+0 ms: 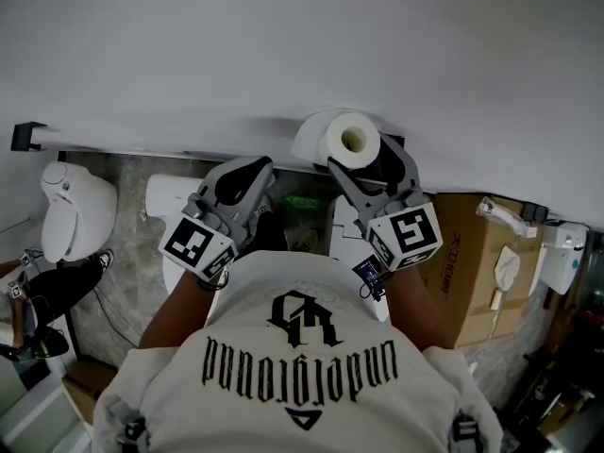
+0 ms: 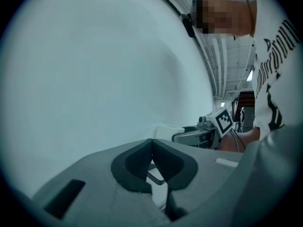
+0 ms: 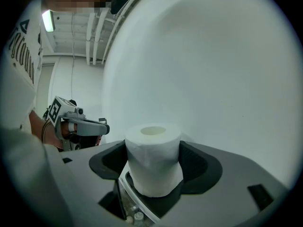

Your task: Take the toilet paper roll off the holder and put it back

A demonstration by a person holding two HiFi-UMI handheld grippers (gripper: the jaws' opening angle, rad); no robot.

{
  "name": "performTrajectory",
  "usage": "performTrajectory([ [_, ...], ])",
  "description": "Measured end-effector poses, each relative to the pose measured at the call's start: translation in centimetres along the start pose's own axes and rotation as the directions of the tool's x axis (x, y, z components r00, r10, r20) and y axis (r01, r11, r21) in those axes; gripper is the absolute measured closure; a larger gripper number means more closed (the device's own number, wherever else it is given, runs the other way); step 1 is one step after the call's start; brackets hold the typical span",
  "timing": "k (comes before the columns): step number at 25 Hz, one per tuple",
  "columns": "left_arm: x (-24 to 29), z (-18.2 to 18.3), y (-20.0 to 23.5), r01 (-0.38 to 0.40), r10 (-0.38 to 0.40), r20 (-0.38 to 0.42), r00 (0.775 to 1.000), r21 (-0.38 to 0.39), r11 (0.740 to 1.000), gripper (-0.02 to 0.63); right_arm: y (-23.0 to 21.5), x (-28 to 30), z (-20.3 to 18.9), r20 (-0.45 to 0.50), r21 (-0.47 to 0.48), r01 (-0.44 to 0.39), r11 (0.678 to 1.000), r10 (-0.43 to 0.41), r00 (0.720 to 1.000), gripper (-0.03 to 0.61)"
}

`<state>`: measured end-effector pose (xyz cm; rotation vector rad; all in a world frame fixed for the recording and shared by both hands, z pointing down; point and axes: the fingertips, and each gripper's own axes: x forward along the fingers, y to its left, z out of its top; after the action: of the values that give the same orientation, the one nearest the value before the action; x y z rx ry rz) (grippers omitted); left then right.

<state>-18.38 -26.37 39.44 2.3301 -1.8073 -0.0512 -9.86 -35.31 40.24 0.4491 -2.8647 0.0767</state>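
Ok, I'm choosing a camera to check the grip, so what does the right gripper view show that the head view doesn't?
Only the right gripper view shows both dark pads of the right gripper pressed against the sides of the toilet paper roll, plus a ceiling light. Only the head view shows the cardboard box, the grey floor and that gripper's marker cube. Both show the roll held up near the white wall, and the left gripper.
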Motion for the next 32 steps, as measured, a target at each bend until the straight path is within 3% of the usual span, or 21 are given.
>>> performTrajectory([
  [19, -0.8, -0.4, 0.1, 0.004, -0.004, -0.002, 1.0, -0.013, 1.0, 0.6, 0.2, 0.1, -0.6, -0.008, 0.013, -0.006, 1.0, 0.007, 1.0, 0.265],
  [32, -1.0, 0.7, -1.6, 0.016, -0.016, 0.009, 1.0, 0.026, 1.0, 0.6, 0.0, -1.3, 0.4, -0.003, -0.005, -0.001, 1.0, 0.001, 1.0, 0.252],
])
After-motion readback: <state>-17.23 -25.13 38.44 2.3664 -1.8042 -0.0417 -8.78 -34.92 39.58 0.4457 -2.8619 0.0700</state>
